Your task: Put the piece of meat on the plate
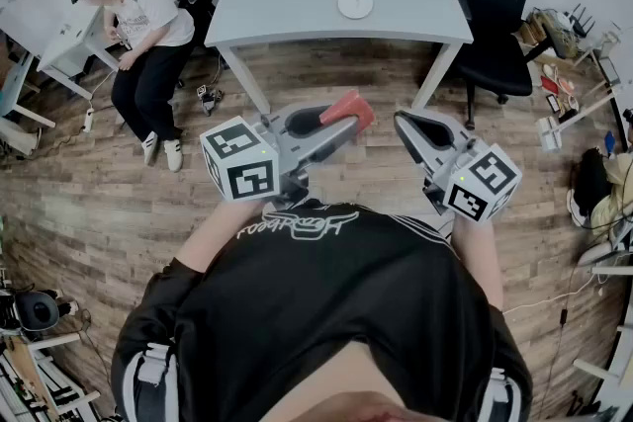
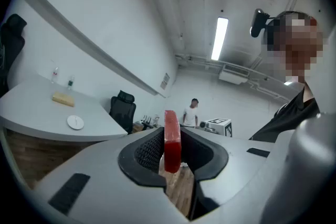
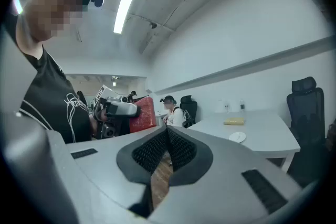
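Red piece of meat (image 1: 349,106) is clamped in the left gripper (image 2: 170,145), well apart from the plate (image 1: 355,3); right gripper (image 3: 168,143) jaws are pressed together, nothing held.

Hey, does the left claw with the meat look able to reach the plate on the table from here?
Probably not from here: the left claw, shut on the meat, is well short of the plate. Only floor lies between, so stepping forward should do.
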### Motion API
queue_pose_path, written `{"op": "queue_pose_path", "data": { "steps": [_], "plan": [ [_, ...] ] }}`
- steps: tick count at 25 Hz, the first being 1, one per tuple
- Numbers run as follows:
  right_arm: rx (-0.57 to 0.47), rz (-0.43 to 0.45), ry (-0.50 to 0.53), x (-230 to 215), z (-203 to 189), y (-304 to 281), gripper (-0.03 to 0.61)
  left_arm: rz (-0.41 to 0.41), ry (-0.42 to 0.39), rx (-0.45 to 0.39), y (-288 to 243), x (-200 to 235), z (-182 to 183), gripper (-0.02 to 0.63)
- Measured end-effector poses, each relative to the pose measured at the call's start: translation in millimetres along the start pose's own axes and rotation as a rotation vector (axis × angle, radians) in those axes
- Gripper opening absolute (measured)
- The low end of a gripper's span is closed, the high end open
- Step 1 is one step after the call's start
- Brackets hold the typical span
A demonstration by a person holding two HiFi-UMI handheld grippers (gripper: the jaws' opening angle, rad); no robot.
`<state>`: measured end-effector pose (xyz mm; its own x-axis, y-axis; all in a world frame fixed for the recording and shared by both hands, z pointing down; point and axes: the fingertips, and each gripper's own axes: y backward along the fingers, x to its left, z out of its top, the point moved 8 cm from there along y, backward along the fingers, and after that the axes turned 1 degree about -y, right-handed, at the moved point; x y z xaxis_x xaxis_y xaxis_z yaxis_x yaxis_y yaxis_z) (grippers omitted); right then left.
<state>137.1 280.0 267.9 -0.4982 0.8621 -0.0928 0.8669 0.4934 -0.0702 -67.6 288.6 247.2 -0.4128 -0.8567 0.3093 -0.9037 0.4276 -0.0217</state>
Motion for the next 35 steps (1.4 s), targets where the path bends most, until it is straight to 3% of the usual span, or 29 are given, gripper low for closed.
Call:
{"op": "queue_pose_path", "data": {
  "steps": [9,14,18,27,35],
  "plan": [
    [0.000,-0.011,0.002,-0.1,0.7,3.2,0.008,-0.012,0.012,0.009,0.6,-2.0,-5.6,0.091],
    [-0.043,-0.027,-0.067,-4.2,0.8,8.0,0.008,-0.020,0.024,0.003,-1.9,-0.2,-8.2,0.091],
    [-0.011,-0.043,-0.010,0.3,-1.6,7.8,0.008,-0.015,0.042,-0.010,-0.7,2.7,-9.7,0.091],
    [-0.031,-0.043,-0.037,-2.4,-4.9,5.3,0.008,0.019,0.042,-0.012,5.6,3.6,-13.8,0.091],
    [-0.010,-0.031,-0.068,-23.3,-7.3,-26.3,0.008,0.039,0.098,-0.022,9.6,39.7,-15.6,0.091]
  ]
}}
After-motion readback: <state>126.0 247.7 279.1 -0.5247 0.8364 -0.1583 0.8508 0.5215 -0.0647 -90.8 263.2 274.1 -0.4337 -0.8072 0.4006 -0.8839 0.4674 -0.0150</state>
